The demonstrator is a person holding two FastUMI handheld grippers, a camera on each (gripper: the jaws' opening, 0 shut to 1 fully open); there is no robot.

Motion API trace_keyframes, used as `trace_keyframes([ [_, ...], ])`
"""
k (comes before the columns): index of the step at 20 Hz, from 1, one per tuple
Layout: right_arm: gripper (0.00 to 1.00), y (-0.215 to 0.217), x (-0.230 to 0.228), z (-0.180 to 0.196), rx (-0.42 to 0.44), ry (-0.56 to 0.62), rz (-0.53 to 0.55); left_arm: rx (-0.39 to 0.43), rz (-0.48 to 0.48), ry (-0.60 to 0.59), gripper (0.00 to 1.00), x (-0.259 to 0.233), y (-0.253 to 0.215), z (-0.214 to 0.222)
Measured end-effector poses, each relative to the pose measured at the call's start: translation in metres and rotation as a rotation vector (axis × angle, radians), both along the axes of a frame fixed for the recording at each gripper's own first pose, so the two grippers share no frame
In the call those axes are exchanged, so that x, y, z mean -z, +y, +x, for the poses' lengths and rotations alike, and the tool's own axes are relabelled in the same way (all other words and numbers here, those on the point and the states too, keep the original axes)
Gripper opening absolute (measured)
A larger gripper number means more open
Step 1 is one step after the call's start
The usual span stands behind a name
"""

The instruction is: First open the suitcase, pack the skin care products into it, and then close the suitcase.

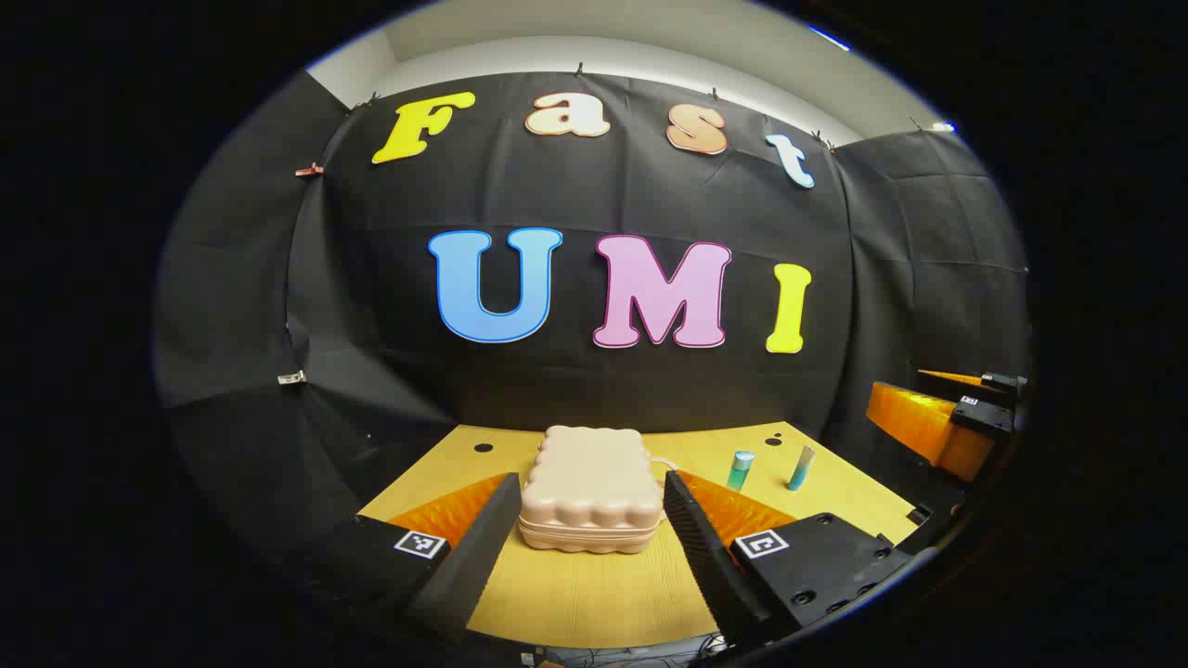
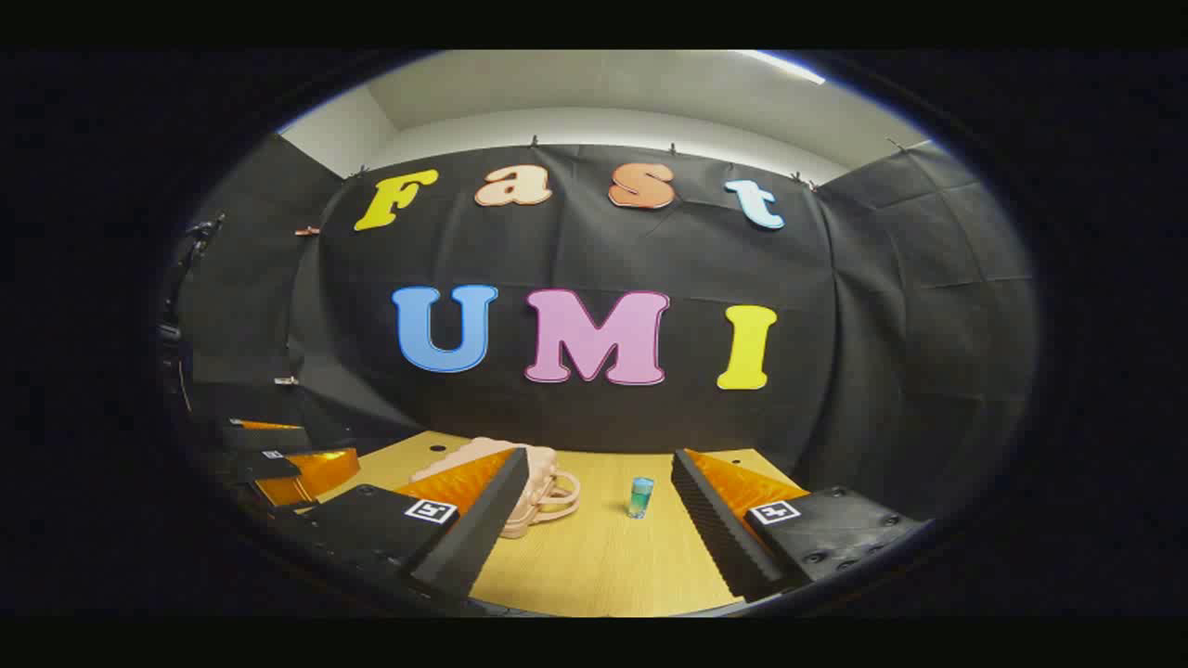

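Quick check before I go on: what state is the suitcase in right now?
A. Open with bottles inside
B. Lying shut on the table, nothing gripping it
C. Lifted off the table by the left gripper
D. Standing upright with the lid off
B: the suitcase lies flat and closed on the table, the left gripper open and short of it, with two skin care bottles outside.

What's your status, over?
Both hand-held grippers open: left, right. Suitcase shut on table. Two bottles standing right of it. Nothing blocking.
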State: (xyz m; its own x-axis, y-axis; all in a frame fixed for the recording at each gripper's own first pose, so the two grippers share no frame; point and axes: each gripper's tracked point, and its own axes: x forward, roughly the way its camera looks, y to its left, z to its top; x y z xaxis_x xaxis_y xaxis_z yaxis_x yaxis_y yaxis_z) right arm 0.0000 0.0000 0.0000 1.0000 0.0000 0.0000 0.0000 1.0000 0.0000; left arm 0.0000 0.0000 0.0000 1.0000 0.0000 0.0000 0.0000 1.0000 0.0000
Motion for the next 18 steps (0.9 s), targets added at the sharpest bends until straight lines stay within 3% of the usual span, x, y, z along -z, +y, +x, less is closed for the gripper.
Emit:
trace_keyframes([
  [1,0.92,-0.001,0.0,0.0,0.003,0.002,0.0,0.002,0.004,0.0,0.97,0.001,0.0,0.0],
  [2,0.91,-0.002,0.001,-0.002,0.006,0.004,0.0,0.004,0.007,-0.004,0.97,0.0,0.0,0.0],
  [3,0.91,-0.002,0.002,-0.004,0.008,0.006,0.0,0.007,0.009,-0.007,0.97,-0.001,0.0,0.0],
  [4,0.98,-0.003,0.002,-0.005,0.011,0.008,-0.002,0.01,0.009,-0.008,0.97,-0.002,-0.001,0.001],
  [8,0.98,-0.007,0.001,-0.006,0.02,0.01,0.001,0.037,-0.028,-0.02,0.97,-0.005,-0.008,-0.001],
  [18,0.98,-0.004,0.013,-0.001,-0.001,0.044,0.004,0.042,0.001,-0.005,0.97,0.001,-0.014,0.006],
])
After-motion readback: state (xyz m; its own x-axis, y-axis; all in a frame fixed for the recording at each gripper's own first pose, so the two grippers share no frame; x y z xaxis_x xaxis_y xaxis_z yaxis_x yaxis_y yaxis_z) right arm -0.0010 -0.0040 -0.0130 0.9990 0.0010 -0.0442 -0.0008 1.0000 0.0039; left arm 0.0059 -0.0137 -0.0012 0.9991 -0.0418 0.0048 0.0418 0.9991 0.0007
